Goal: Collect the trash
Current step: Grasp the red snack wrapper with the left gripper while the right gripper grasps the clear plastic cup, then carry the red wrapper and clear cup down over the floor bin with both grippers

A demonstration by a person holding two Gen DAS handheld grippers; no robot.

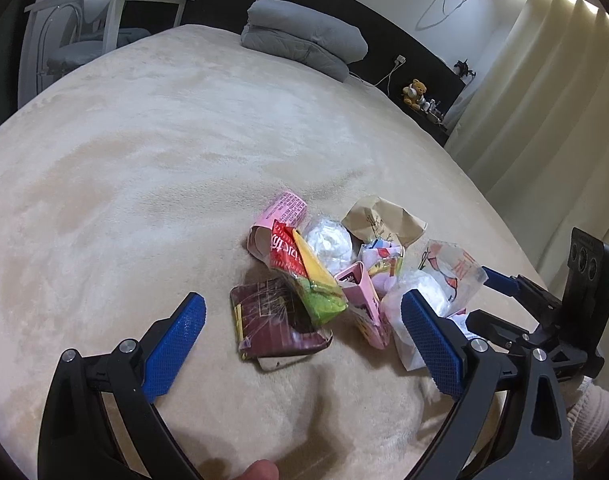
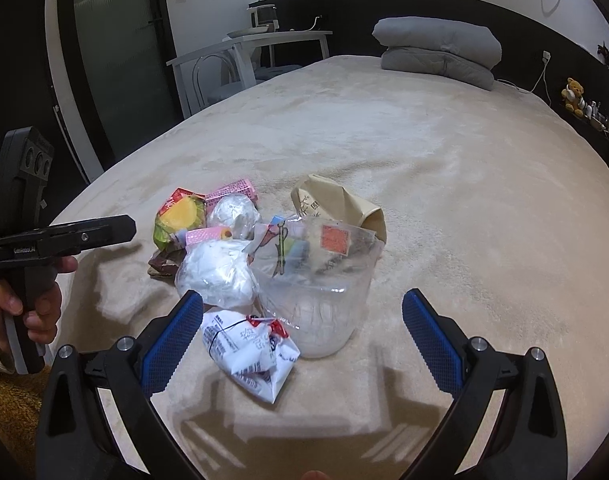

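Note:
A pile of trash lies on the beige bed cover (image 1: 144, 184). In the left wrist view it holds a dark maroon wrapper (image 1: 276, 320), a red-yellow-green snack bag (image 1: 308, 276), a pink carton (image 1: 364, 304), a crumpled brown paper bag (image 1: 384, 220) and a clear printed bag (image 1: 448, 276). My left gripper (image 1: 304, 312) stands open just short of the maroon wrapper. In the right wrist view my right gripper (image 2: 304, 320) is open over a white printed packet (image 2: 252, 352) and a clear plastic bag (image 2: 316, 276). A white wad in plastic (image 2: 216, 272) lies at its left finger.
A folded grey duvet (image 1: 304, 38) rests at the head of the bed. A white side table and clear chair (image 2: 240, 64) stand beyond the bed's left side. A teddy bear (image 2: 574, 94) sits on a dark shelf. Curtains (image 1: 544, 100) hang on the right.

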